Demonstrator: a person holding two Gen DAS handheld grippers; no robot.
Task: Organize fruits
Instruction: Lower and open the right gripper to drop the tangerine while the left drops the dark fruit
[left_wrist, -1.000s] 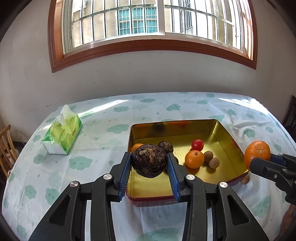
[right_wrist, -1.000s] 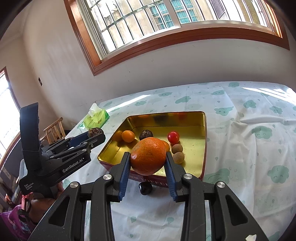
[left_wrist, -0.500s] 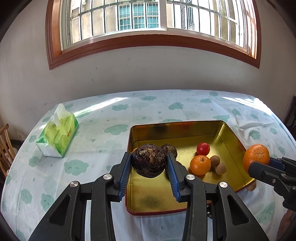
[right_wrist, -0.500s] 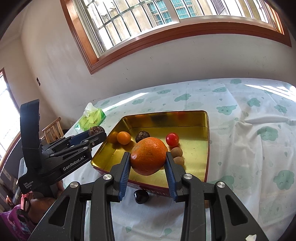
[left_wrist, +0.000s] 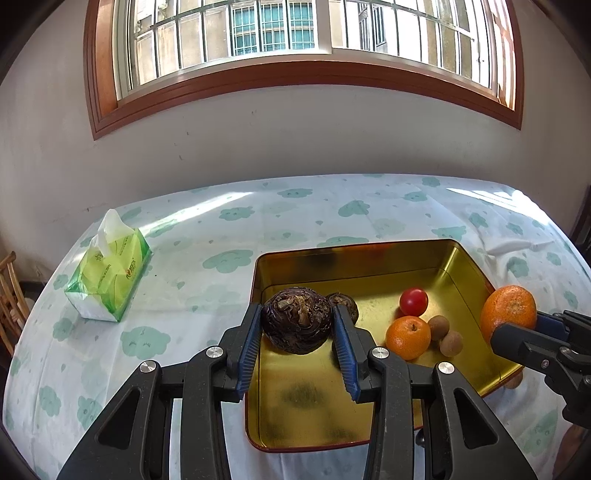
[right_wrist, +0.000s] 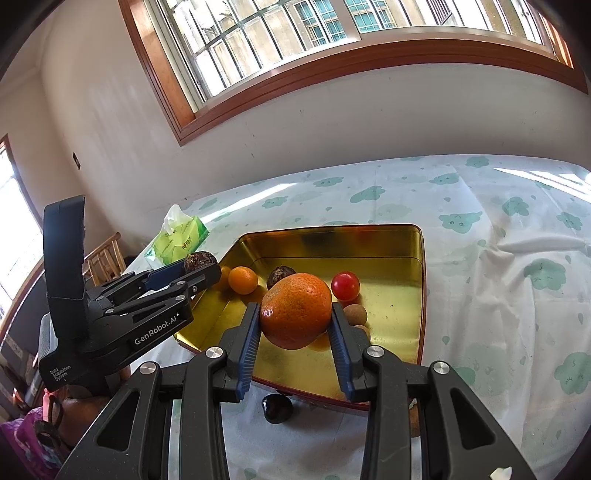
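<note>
Mid-task: gold tin (left_wrist: 369, 254) holds several fruits; left gripper (left_wrist: 297, 338) clamps a dark water chestnut (left_wrist: 296, 320), right gripper (right_wrist: 295, 334) clamps a large orange (right_wrist: 296, 310), both above tin; dark fruit (right_wrist: 277, 407) on tablecloth (right_wrist: 498, 332) off tin's near edge.

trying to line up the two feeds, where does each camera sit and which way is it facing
Left wrist: on the left gripper, facing the window across the gold tin; its fingers clamp a dark fruit.
Right wrist: on the right gripper, angled leftward; its fingers clamp a large orange.
Shared: tin, tissue pack, each other's gripper.
</note>
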